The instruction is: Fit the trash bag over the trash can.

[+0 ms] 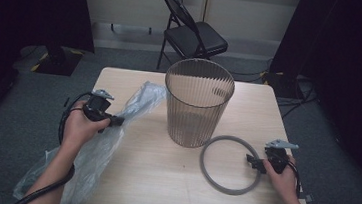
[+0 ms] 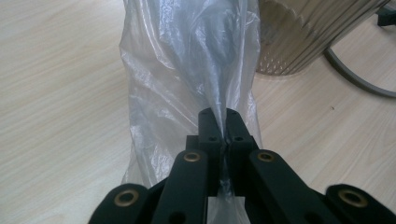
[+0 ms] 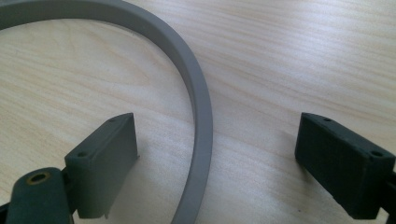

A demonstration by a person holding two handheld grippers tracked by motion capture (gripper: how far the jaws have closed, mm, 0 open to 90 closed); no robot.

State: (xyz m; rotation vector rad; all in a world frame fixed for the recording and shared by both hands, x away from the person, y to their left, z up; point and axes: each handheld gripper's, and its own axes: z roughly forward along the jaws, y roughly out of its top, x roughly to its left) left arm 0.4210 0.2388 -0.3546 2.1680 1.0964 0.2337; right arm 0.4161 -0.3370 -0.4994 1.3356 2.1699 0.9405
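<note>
table (image 1: 135,188): light wood top, square-ish, grey carpet around it; everything below sits on it or hangs off it
chair (image 1: 195,35): black folding chair on the floor behind the far edge of the table, well apart from the work
plastic bag (image 1: 102,144): clear thin film, long and crumpled, runs from near the bin's left side down to the near-left table corner and hangs over that edge; in the left gripper view the film (image 2: 187,60) bunches into a twisted neck right at the jaw tips
bin (image 1: 197,103): translucent brown ribbed waste bin, upright, mouth open, mid-table toward the far side; just right of the bag's upper end, can't tell if touching
ring (image 1: 229,164): grey hoop lying flat on the table, near-right of the bin, its far arc just beside the bin's base; in the right gripper view one arc (image 3: 198,116) runs between the two jaws
left gripper (image 1: 115,122): in the person's left hand (image 1: 80,128), points right over the bag; jaws together, clamped on the bunched film; black cable trails off the near edge
right gripper (image 1: 252,163): in the right hand (image 1: 282,179), at the ring's right side, low at the table; jaws wide apart, straddling the ring's arc, pads (image 3: 105,163) not touching it
</note>
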